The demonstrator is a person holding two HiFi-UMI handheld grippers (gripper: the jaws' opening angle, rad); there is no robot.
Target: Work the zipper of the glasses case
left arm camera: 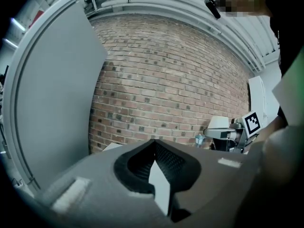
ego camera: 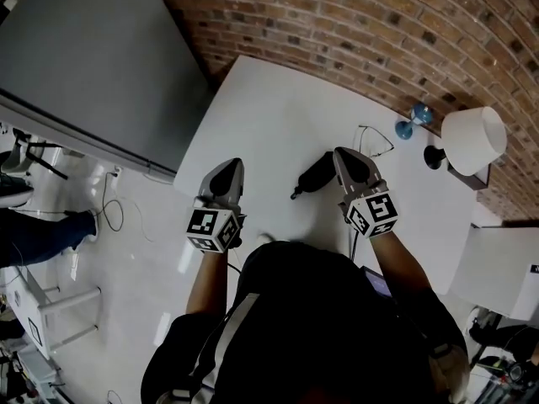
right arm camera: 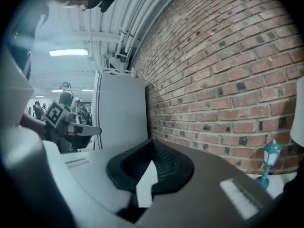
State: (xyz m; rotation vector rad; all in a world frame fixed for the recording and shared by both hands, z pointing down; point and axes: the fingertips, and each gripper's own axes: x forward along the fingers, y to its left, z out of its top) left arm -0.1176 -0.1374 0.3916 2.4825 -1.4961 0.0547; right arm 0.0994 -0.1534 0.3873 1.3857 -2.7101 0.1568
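The black glasses case (ego camera: 312, 175) lies on the white table (ego camera: 278, 108), its zipper pull sticking out at the near left end. My right gripper (ego camera: 340, 153) is just to the right of the case, shut, and nothing shows between its jaws in the right gripper view (right arm camera: 152, 144). My left gripper (ego camera: 232, 165) is over the table's left edge, well left of the case and also shut with nothing in it (left arm camera: 154, 141). Both gripper cameras are tilted up at the brick wall, so neither shows the case.
A pair of thin-framed glasses (ego camera: 374, 140) lies beyond the right gripper. A small blue figure (ego camera: 412, 121) and a white-shaded lamp (ego camera: 473, 139) stand at the table's far right. A grey panel (ego camera: 93, 57) leans to the left, and the brick wall (ego camera: 370, 23) is behind.
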